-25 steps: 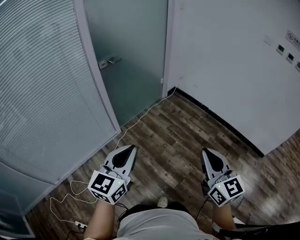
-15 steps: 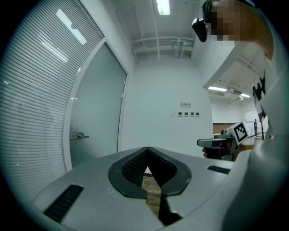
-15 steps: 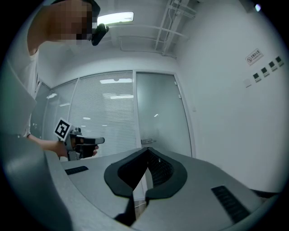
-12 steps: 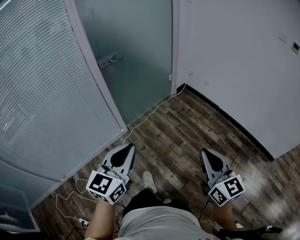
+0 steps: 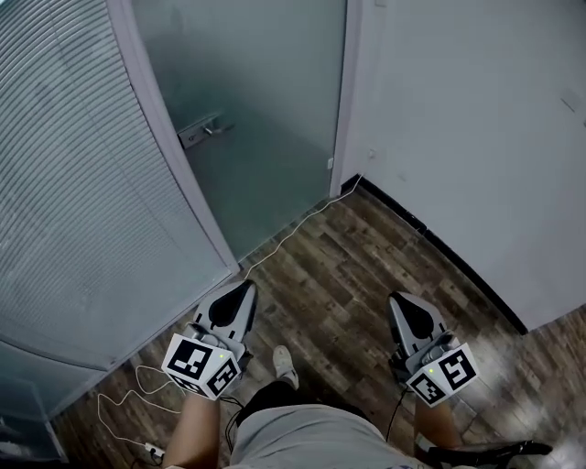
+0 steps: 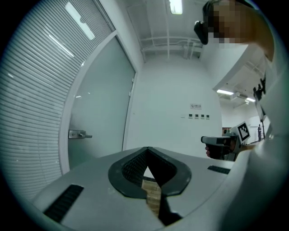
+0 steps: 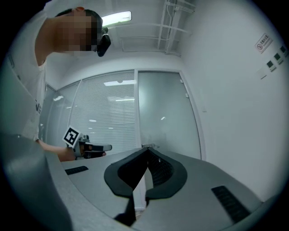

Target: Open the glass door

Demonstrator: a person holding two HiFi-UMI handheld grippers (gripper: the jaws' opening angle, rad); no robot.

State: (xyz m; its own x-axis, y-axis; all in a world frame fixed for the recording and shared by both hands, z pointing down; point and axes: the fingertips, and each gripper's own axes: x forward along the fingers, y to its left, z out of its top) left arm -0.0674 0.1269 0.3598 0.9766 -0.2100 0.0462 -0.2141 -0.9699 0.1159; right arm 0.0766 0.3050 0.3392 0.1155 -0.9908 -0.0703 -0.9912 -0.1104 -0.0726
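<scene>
The person holds both claws out ahead of the body, level, side by side and well apart. The left claw [image 5: 240,295] has its jaws closed tip to tip with nothing between them (only a small gap shows behind the tips). The right claw [image 5: 405,307] is likewise closed and empty. The left marker cube [image 5: 197,365] and right marker cube [image 5: 444,374] sit at the rear, above the bare left forearm [image 5: 190,432] and right forearm [image 5: 430,423]. One foot [image 5: 286,366] shows between the arms.

Cool, even light from ceiling tubes [image 6: 175,5]; gripper views fisheye-warped, corners black.
</scene>
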